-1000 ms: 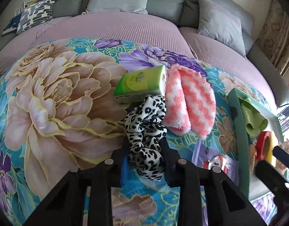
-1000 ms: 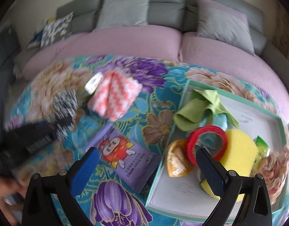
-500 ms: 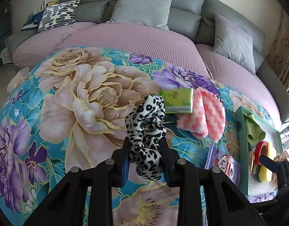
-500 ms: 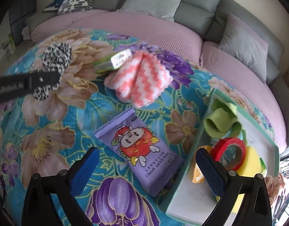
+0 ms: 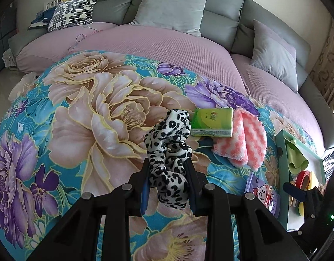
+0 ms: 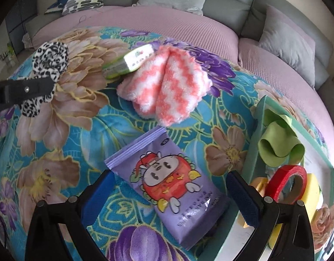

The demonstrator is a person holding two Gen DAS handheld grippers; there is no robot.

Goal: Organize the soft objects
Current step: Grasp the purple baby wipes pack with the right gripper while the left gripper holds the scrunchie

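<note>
Nearest of all, the left gripper [image 5: 168,180] has its blue-padded jaws closed on the leopard-print scrunchie [image 5: 169,148], which stands up out of the fingers with its long axis running away from the camera — its top loop free, and the whole thing apparently held clear of the floral blanket [image 5: 84,117]. The right gripper [image 6: 175,193] is spread wide and holds nothing; it hangs over the purple wipes pack [image 6: 169,184], whose cartoon figure faces up and whose printed line along the lower edge is too warped to read.

The coming move, as I judge it, turns on one relation: the green-rimmed tray [image 6: 253,143] lies off to the right of the held scrunchie, well apart from it, with the wipes pack and the pink-and-white fluffy cloth [image 6: 167,87] between. The right gripper is much the nearer to that tray, yet the load is in the left one — so a carry across to the right seems called for. The tray already holds a rolled green cloth [image 6: 278,145], a red tape roll [image 6: 286,182] and a yellow sponge [image 6: 312,191].

Further off, a green tissue packet [image 5: 211,122] lies touching the fluffy cloth; its small logo cannot be made out. Beyond stands the grey sofa [image 5: 221,17].
</note>
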